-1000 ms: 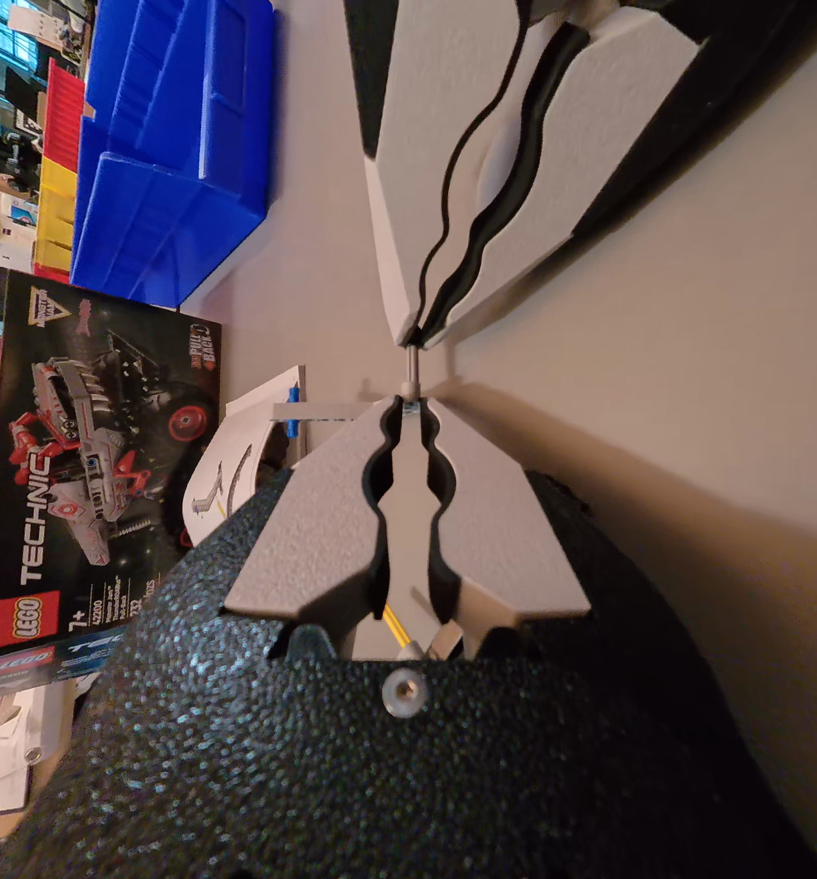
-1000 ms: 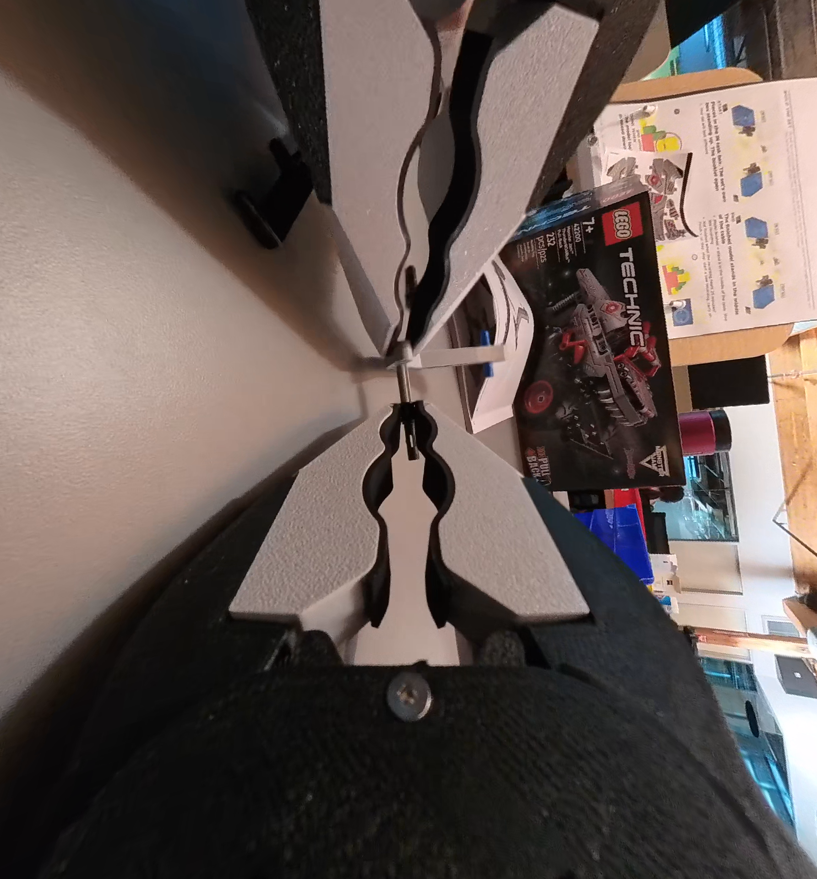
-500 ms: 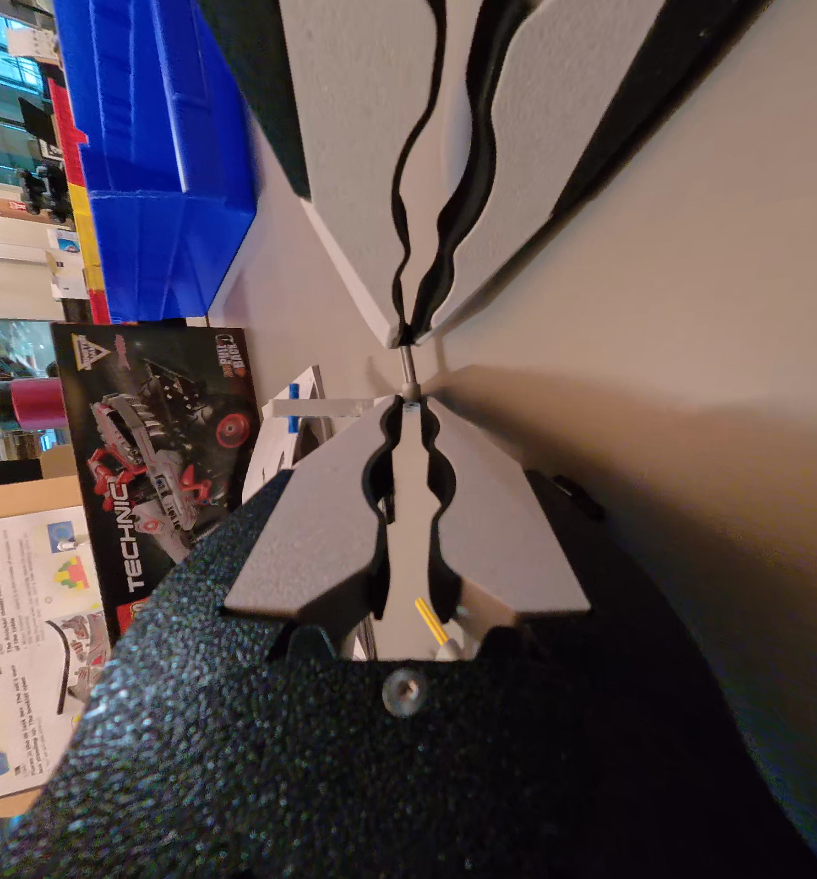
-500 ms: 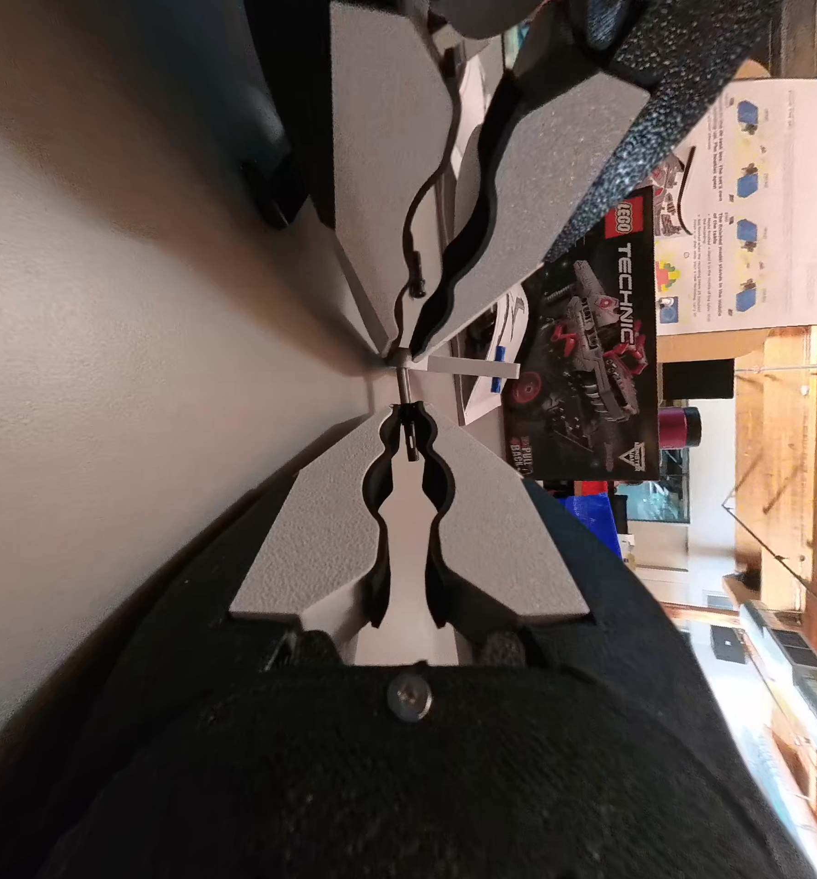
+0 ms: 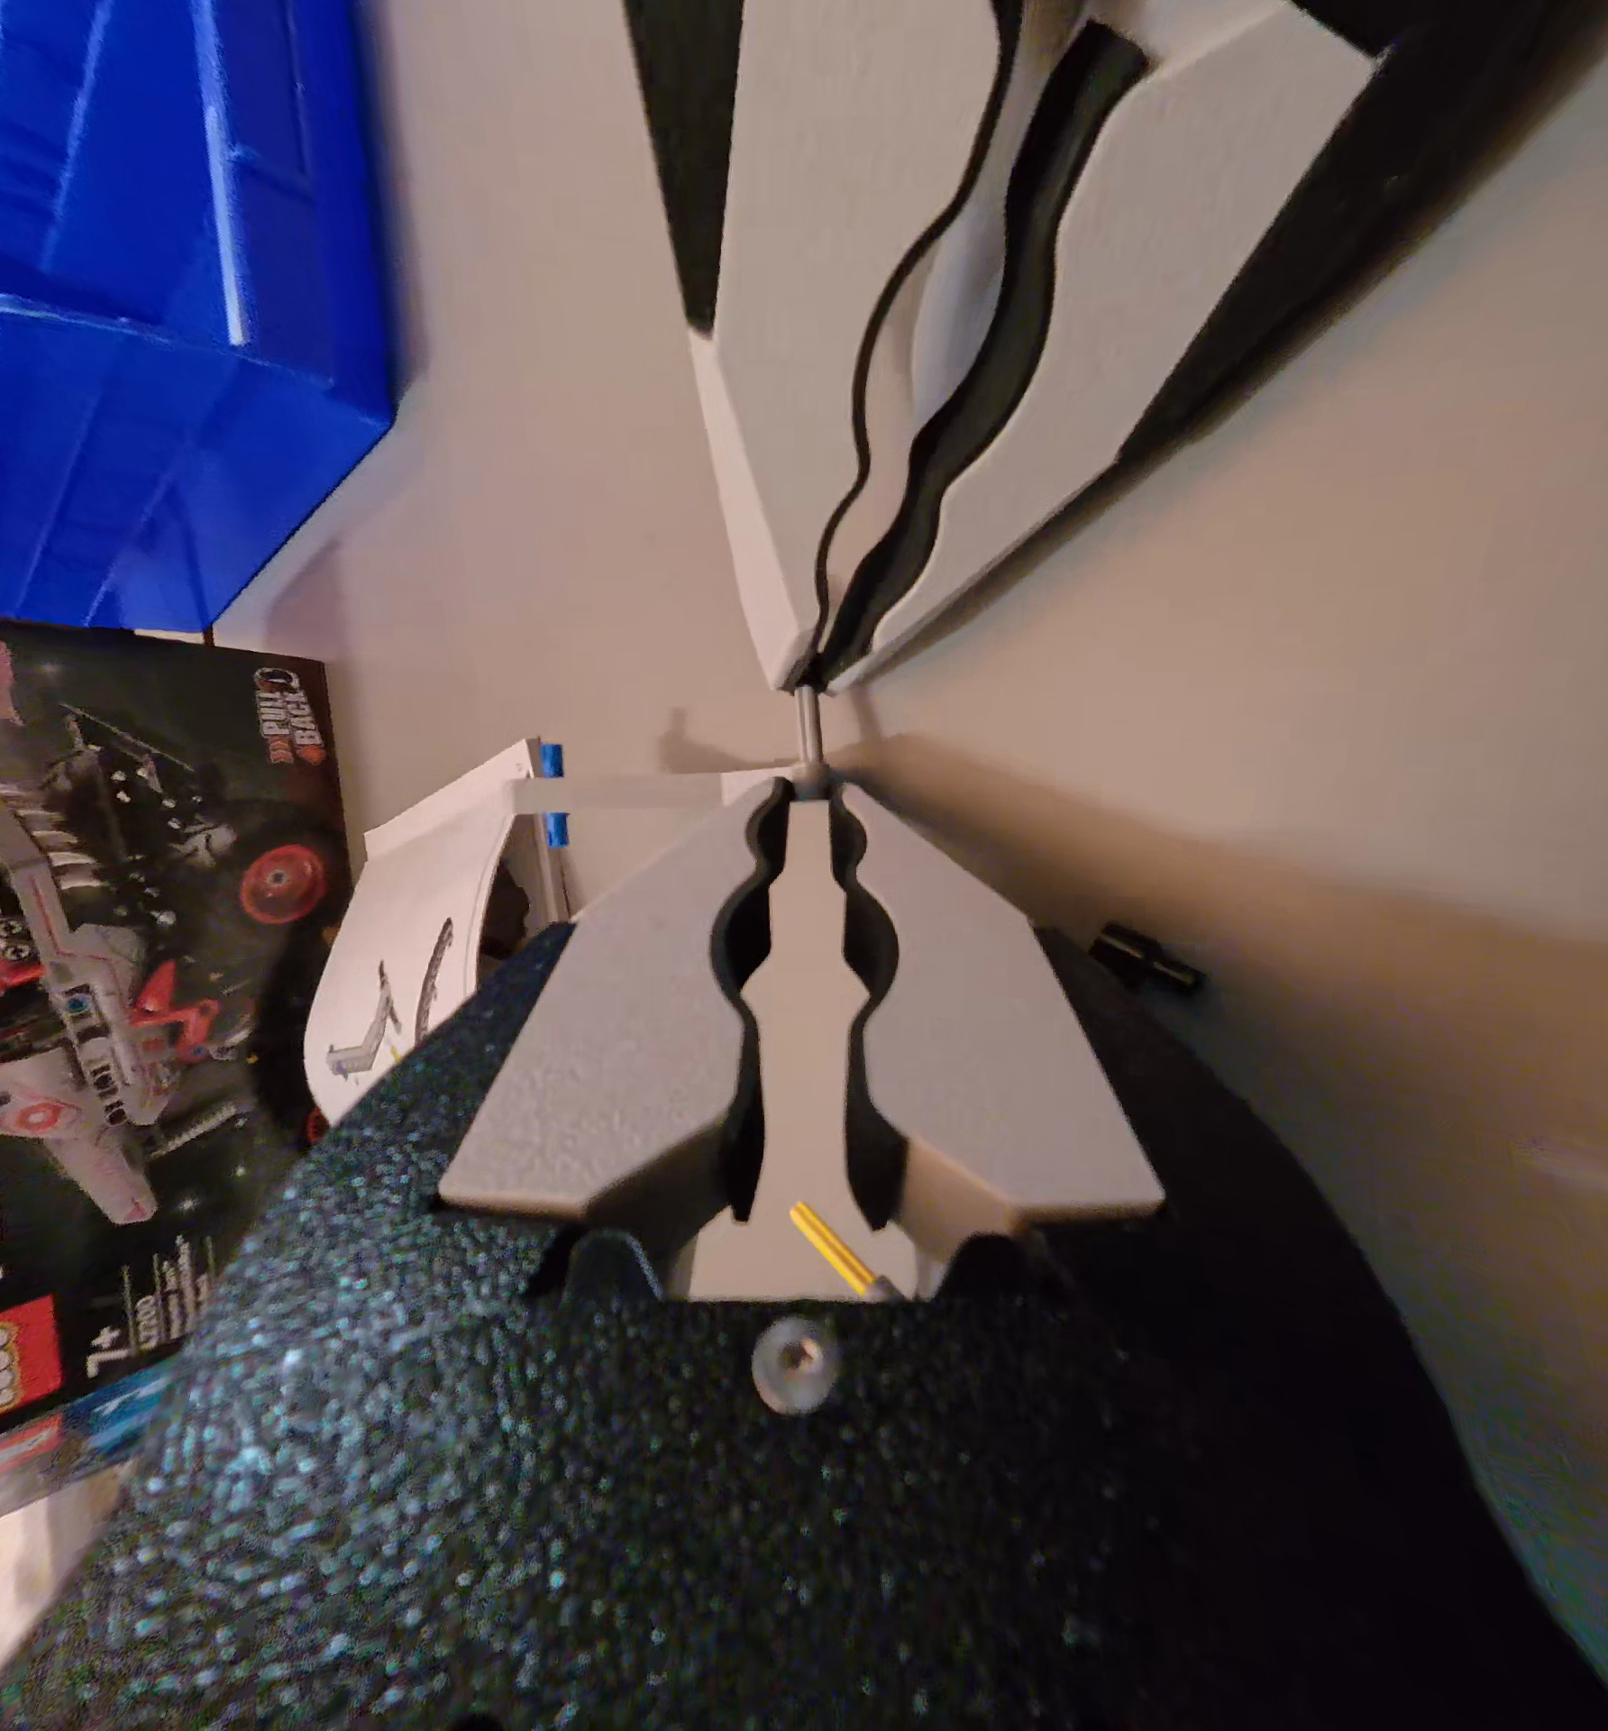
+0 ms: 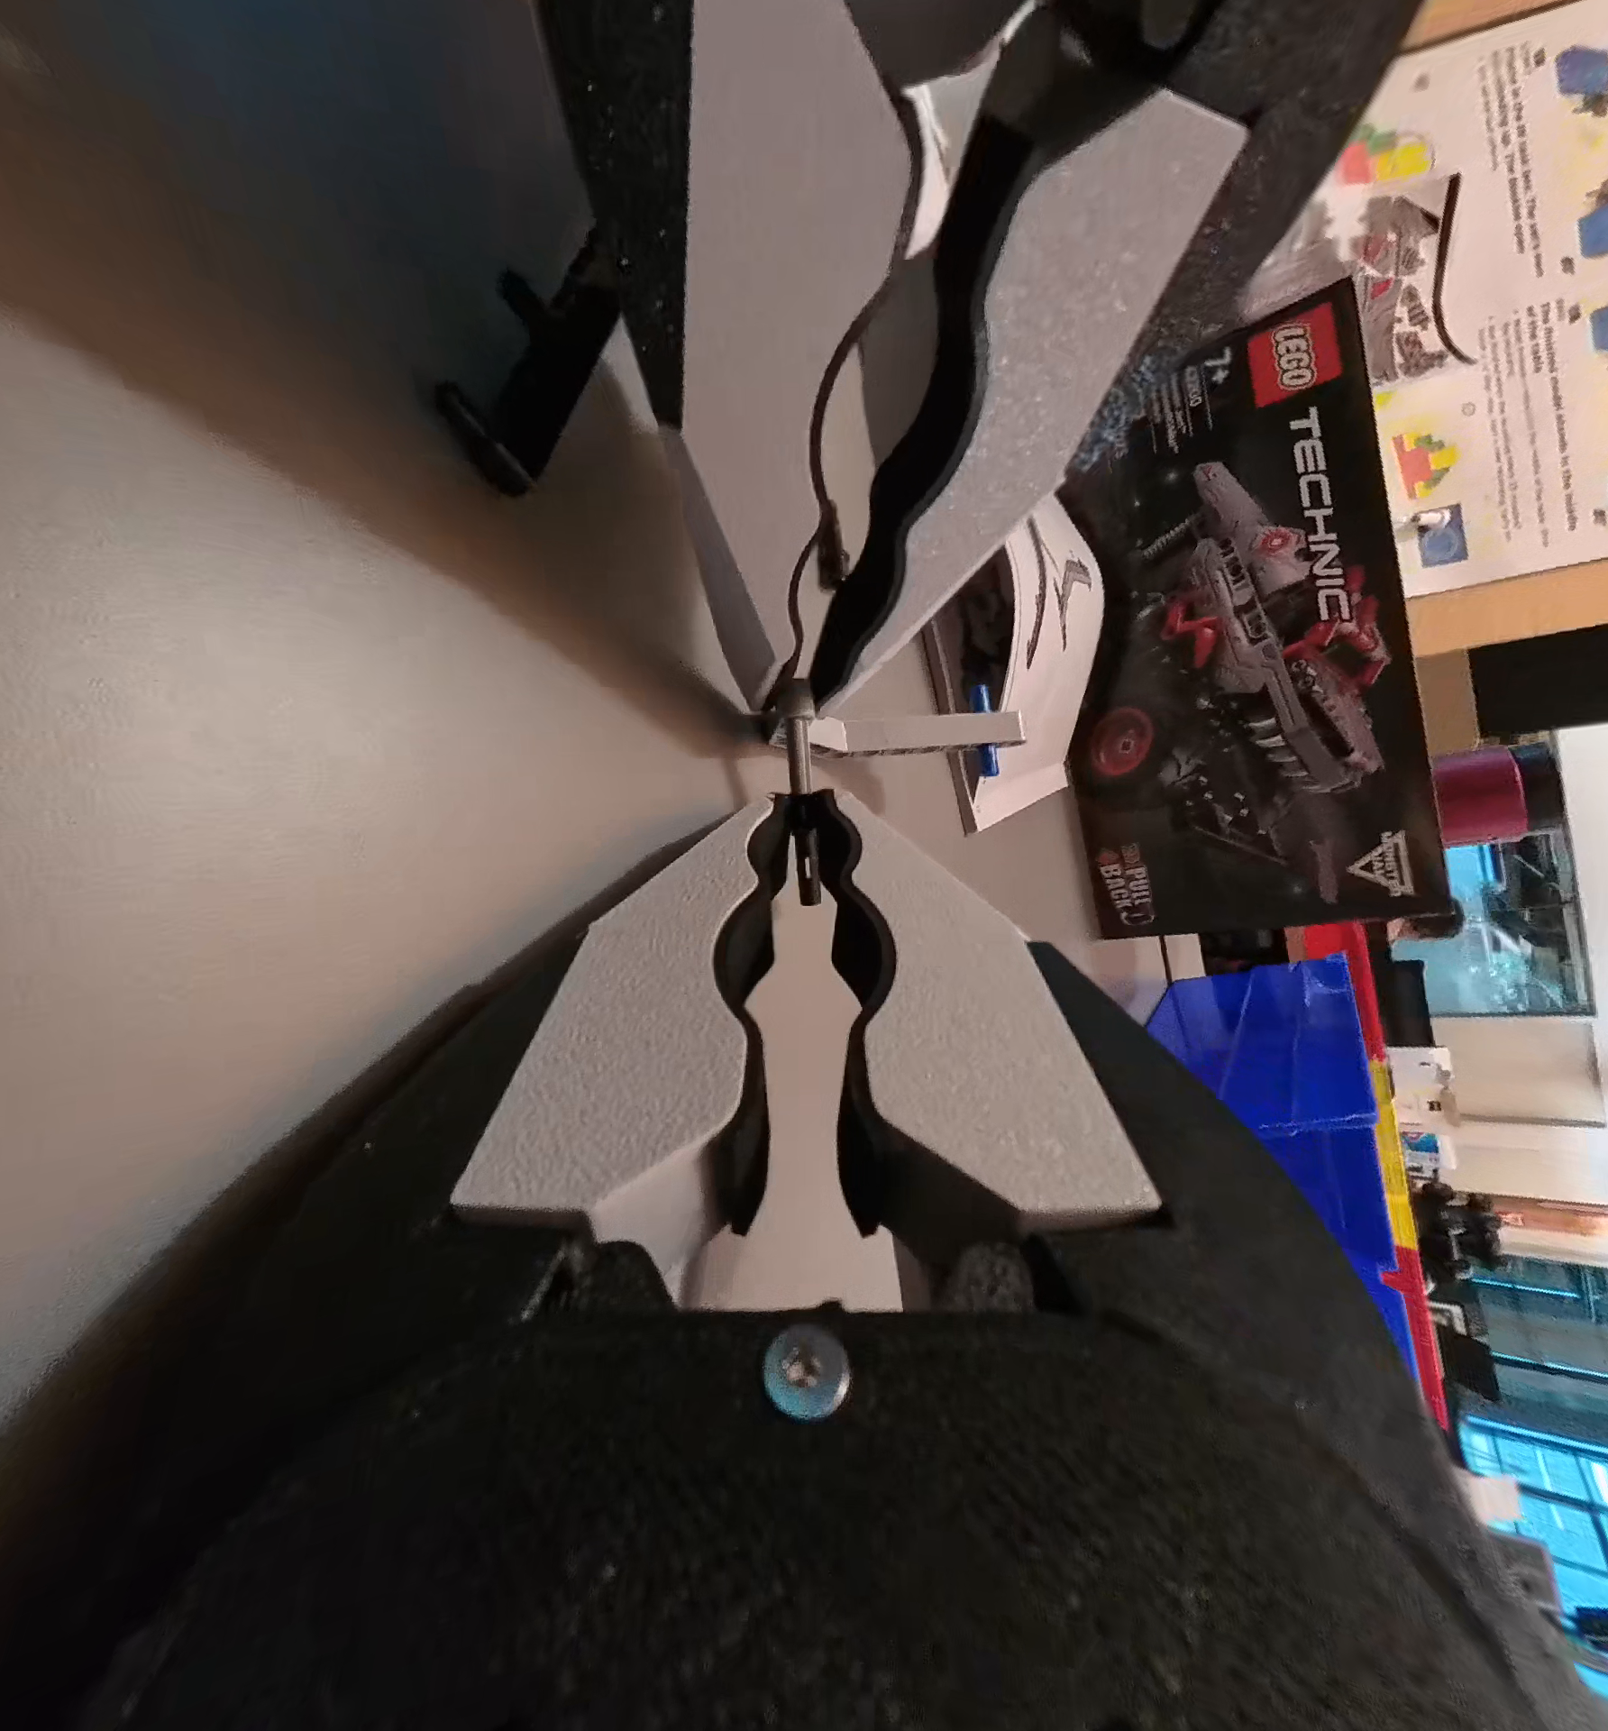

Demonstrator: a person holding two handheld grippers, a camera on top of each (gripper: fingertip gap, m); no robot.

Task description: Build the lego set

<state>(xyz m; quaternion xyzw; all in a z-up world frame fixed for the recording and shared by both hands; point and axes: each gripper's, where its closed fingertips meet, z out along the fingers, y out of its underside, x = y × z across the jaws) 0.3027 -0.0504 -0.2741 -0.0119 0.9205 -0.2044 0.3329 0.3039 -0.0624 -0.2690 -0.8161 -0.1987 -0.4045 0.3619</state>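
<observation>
My two grippers meet tip to tip above the grey table. My left gripper (image 5: pixel 810 785) is shut on one end of a light grey Lego beam (image 5: pixel 632 796), which sticks out sideways and carries a blue pin (image 5: pixel 552 791) near its far end. My right gripper (image 6: pixel 805 801) is shut on a thin grey axle (image 6: pixel 798 749) with a dark rear end between its fingers. The axle's front end meets the beam (image 6: pixel 922 731) at the left gripper's tips (image 6: pixel 789 698). In the left wrist view the axle (image 5: pixel 810 731) bridges the gap to the right gripper (image 5: pixel 810 676).
The Lego box (image 5: pixel 107 983) stands beside an open instruction booklet (image 5: pixel 426 927); both show in the right wrist view too, box (image 6: pixel 1297 618). Blue bins (image 5: pixel 145 309) stand behind. A black pin (image 5: pixel 1147 955) and a yellow axle (image 5: pixel 828 1250) lie on the table. A printed sheet (image 6: pixel 1531 281) stands behind the box. My two grippers' fingertips are within a few centimetres of each other.
Both grippers stayed tip to tip on the beam and axle. Both cameras swung, so the box and bins shifted in view. Grips unchanged.
</observation>
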